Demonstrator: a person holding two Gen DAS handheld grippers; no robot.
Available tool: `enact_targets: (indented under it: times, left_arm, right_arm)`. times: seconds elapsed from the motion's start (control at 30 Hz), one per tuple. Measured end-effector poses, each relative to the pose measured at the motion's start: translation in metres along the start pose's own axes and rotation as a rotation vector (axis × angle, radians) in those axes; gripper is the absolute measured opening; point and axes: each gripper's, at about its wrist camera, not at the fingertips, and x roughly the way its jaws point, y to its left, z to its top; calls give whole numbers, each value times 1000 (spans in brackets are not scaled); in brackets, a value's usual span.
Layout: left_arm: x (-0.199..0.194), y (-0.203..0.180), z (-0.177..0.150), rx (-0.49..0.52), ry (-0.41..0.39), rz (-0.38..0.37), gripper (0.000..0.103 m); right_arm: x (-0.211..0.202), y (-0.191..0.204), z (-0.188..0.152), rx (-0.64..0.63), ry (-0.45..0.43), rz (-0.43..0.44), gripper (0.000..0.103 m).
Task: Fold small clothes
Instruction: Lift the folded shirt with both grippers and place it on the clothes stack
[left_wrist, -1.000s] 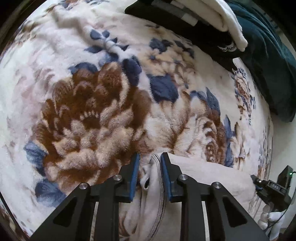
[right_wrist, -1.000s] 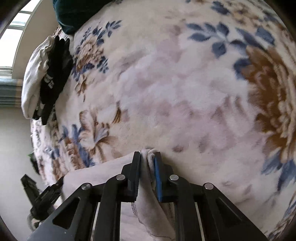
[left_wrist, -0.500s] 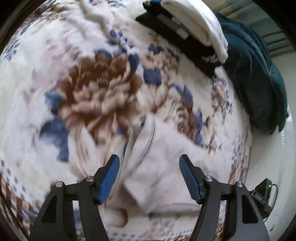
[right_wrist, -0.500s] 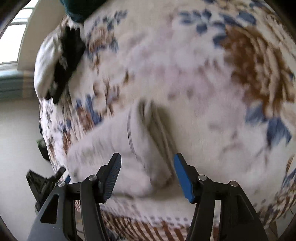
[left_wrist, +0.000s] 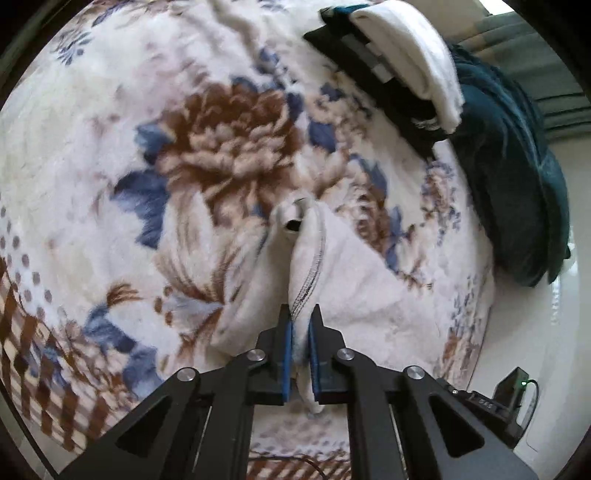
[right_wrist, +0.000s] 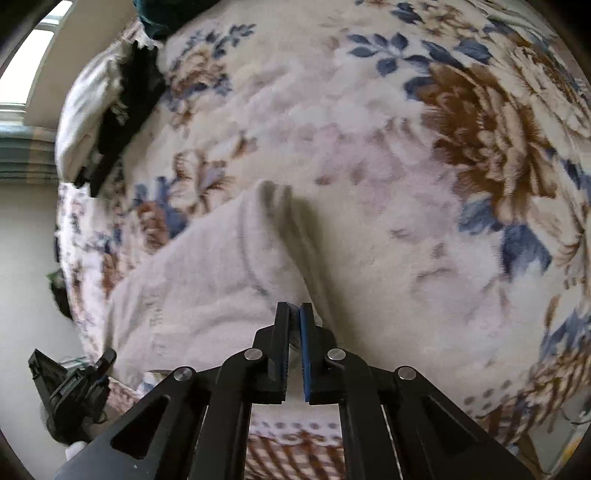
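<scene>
A small cream garment (left_wrist: 354, 280) lies folded on the floral blanket (left_wrist: 207, 140), with a stitched hem running toward me. My left gripper (left_wrist: 300, 319) is shut on the garment's near edge, and a fold of cloth hangs between its blue pads. In the right wrist view the same cream garment (right_wrist: 199, 280) stretches away to the left. My right gripper (right_wrist: 294, 314) is shut on its near right corner, where a ridge of fabric rises from the tips toward the far corner.
A stack of folded black and white clothes (left_wrist: 399, 62) lies at the far edge of the bed, beside a dark teal blanket (left_wrist: 517, 177). The folded stack (right_wrist: 107, 110) also shows far left. A black device (right_wrist: 70, 387) sits off the bed's edge.
A second ago both grippers held the garment's far edge. They let go, drew back open, and have now shut on its near edge.
</scene>
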Motion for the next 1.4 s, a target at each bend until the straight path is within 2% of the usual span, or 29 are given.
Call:
enact_targets:
  times: [0.07, 0.13, 0.27, 0.3, 0.33, 0.37, 0.4, 0.43, 0.47, 0.5, 0.53, 0.6, 0.67, 0.77, 0.87, 0.97, 1.0, 1.03, 1.07, 1.13, 1.27, 1.4]
  left_arm:
    - [16, 7, 0, 0, 25, 43, 6]
    - [31, 18, -1, -18, 72, 49, 6]
    - [32, 26, -7, -53, 103, -10, 10]
    - [28, 24, -9, -48, 100, -32, 11]
    - [24, 23, -10, -43, 95, -34, 18]
    - [18, 22, -10, -38, 82, -27, 35]
    - [14, 22, -10, -37, 71, -29, 48]
    - [10, 23, -8, -38, 49, -30, 72]
    - [7, 25, -5, -37, 27, -33, 75]
    - [7, 27, -2, -39, 10, -45, 75]
    - [10, 29, 3, -48, 6, -58, 75]
    - [21, 33, 15, -57, 7, -101, 75]
    - [45, 33, 22, -52, 63, -152, 75]
    - [77, 33, 25, -50, 133, -181, 75]
    - [81, 33, 24, -62, 118, -197, 75]
    - [79, 36, 21, -76, 96, -213, 74]
    - [77, 37, 19, -81, 83, -217, 69]
    - [74, 39, 17, -79, 73, -222, 47]
    - [67, 42, 12, -68, 68, -230, 25]
    - [62, 37, 10, -44, 48, -227, 20]
    - [44, 18, 13, 13, -6, -212, 14]
    - [19, -7, 20, 72, -54, -220, 14]
  right_arm:
    - [4, -7, 3, 0, 17, -25, 6]
    - [10, -13, 6, 8, 46, -18, 6]
    - [11, -18, 9, 34, 59, 60, 9]
    - [10, -19, 10, 37, 54, 69, 20]
    - [9, -19, 11, 38, 52, 78, 42]
    - [9, -22, 11, 45, 45, 97, 53]
    - [8, -25, 11, 57, 33, 126, 65]
    - [10, -28, 12, 66, 32, 156, 70]
    - [14, -30, 13, 70, 44, 189, 74]
    - [18, -31, 15, 76, 58, 210, 83]
    - [25, -35, 17, 89, 73, 232, 85]
    - [40, -38, 19, 101, 100, 280, 85]
    - [58, -40, 20, 113, 140, 329, 85]
    - [83, -39, 19, 105, 188, 408, 85]
    - [96, -35, 18, 113, 214, 476, 87]
    - [100, -24, 16, 91, 229, 495, 83]
    - [101, -20, 16, 77, 233, 491, 69]
    - [100, -16, 15, 65, 228, 482, 47]
    - [100, -11, 15, 62, 223, 474, 40]
    - [95, -7, 16, 64, 199, 471, 28]
    - [70, 5, 18, 26, 153, 473, 24]
    - [42, 27, 19, -21, 115, 492, 22]
